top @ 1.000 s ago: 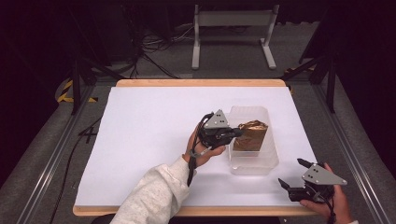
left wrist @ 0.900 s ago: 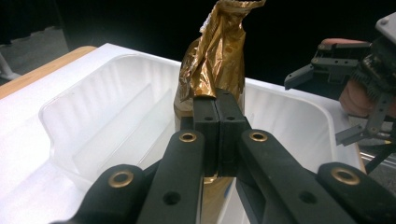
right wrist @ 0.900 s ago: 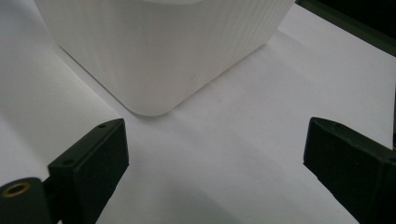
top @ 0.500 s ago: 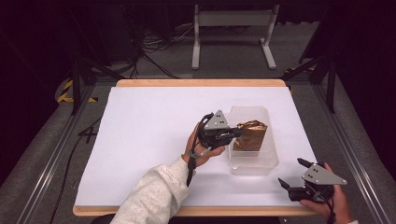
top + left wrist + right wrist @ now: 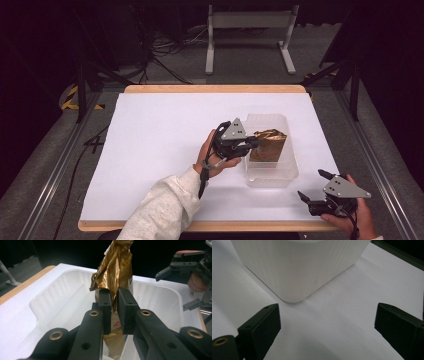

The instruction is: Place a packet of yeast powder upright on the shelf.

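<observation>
The left gripper (image 5: 114, 302) has its two black jaws pressed together on the crumpled neck of a gold foil bag (image 5: 117, 267), the pads pinching the foil just above the printed body of the pack. That bag stands upright inside a white plastic tub (image 5: 62, 287), nearer the tub's far end, its twisted top rising above the rim; in the high view the left gripper (image 5: 252, 144) reaches over the tub's near-left wall to the gold foil bag (image 5: 268, 145), with the white plastic tub (image 5: 272, 177) sitting on the right half of the white table (image 5: 160, 145). The right gripper (image 5: 310, 186) rests well to the right of the tub and nearer the person's edge of the table, held low, jaws spread wide and empty; in its own view the right gripper (image 5: 327, 322) looks at a rounded bottom corner of the white plastic tub (image 5: 297, 267) across bare table. Judging by this, the step in hand is the grasp on the bag, either to lift it out of the tub or to let it settle there; which of the two cannot be told. A lift would call for a straight upward pull clear of the rim, and the free gripper could steady the light tub's wall so it does not ride up with the bag.
</observation>
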### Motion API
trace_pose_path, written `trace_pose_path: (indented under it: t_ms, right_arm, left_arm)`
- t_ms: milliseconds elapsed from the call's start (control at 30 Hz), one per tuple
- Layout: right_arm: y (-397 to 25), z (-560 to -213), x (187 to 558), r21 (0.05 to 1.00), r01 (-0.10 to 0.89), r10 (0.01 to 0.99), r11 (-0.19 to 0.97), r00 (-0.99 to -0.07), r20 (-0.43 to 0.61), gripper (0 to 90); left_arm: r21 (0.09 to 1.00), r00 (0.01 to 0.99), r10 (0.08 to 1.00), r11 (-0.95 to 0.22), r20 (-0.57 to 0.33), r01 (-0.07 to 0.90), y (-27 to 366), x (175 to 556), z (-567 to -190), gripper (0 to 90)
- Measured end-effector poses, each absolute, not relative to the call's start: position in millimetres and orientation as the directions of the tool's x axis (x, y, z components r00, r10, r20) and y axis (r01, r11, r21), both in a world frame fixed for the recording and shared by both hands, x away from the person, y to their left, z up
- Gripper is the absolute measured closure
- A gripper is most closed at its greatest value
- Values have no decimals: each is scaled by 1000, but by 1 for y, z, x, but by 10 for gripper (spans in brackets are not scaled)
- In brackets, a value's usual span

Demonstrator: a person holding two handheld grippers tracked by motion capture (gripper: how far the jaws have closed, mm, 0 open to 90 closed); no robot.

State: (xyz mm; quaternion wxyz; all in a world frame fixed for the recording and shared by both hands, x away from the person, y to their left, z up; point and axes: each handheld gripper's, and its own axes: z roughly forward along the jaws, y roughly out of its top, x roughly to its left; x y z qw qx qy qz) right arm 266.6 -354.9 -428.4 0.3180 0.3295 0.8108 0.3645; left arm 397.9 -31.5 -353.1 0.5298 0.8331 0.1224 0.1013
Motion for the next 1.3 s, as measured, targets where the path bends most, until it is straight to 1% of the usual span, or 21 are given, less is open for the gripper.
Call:
trace_pose_path:
  t_ms: [267, 400, 433, 500, 533, 567, 633, 667, 733, 833, 1300]
  right_arm:
    - [-354, -428, 267, 798, 303, 763, 521, -585, -276, 73]
    - [-354, -428, 267, 798, 302, 763, 521, -584, -277, 73]
    - [-354, -428, 267, 799, 302, 764, 521, -583, -278, 73]
    - [-354, -428, 267, 797, 301, 762, 523, -585, -279, 73]
    - [-354, -429, 267, 798, 301, 763, 523, -584, -279, 73]
    - [-354, -429, 268, 798, 302, 763, 521, -583, -278, 73]
    - [-355, -428, 268, 799, 302, 764, 521, -583, -278, 73]
    - [-354, -428, 267, 801, 298, 763, 519, -583, -278, 73]
    - [-354, -428, 267, 800, 297, 762, 521, -584, -279, 73]
    - [-354, -428, 267, 799, 300, 762, 522, -585, -278, 73]
    - [-354, -428, 267, 799, 301, 761, 521, -587, -276, 73]
  left_arm:
    - [895, 951, 303, -438, 66, 77, -28, 397, -350, 775]
    - [888, 944, 317, -455, 89, 69, -26, 397, -348, 755]
    - [883, 943, 319, -466, 98, 65, -26, 397, -348, 735]
    - [866, 938, 323, -496, 125, 56, -27, 396, -350, 726]
    - [858, 934, 329, -511, 142, 50, -27, 397, -350, 704]
    - [857, 934, 329, -513, 140, 52, -27, 397, -351, 680]
    - [855, 934, 329, -516, 141, 52, -27, 397, -351, 662]
    - [851, 928, 337, -523, 158, 45, -27, 397, -351, 641]
    - [849, 928, 335, -527, 166, 38, -27, 396, -351, 637]
    - [843, 923, 338, -536, 183, 29, -26, 395, -350, 603]
    - [812, 882, 399, -583, 250, 33, -18, 393, -348, 356]
